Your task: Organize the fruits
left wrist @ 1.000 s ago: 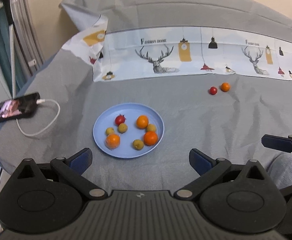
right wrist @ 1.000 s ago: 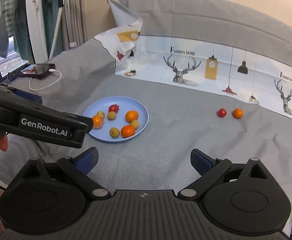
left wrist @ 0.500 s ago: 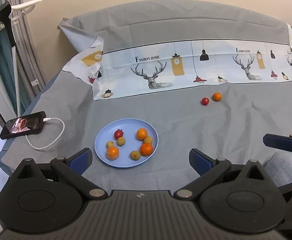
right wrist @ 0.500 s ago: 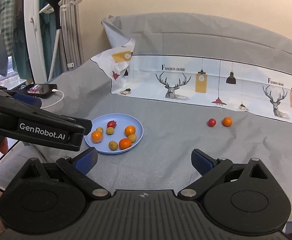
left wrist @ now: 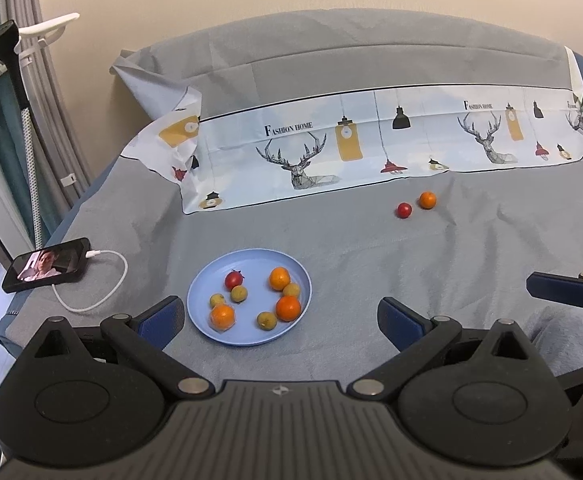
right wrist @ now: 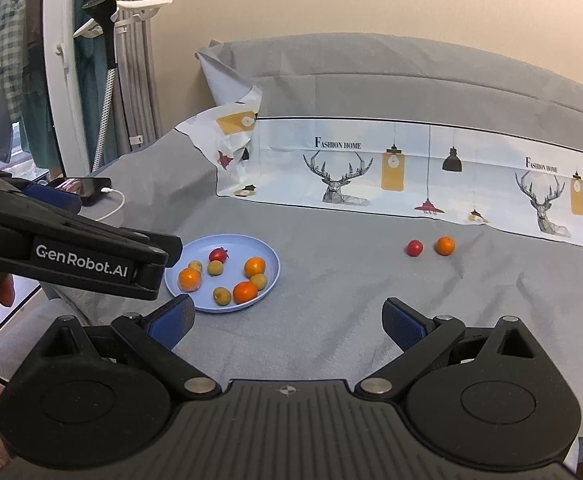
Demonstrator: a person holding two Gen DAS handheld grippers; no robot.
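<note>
While both tongs hang spread and empty, the stray red fruit and orange fruit lie side by side at one o'clock from the right gripper (the nearer one), well apart from the blue plate

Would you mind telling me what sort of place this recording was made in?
Most likely a bedroom at home: a bed spread with a grey sheet, a garment steamer beside curtains, and a charging phone lying on the bed.
</note>
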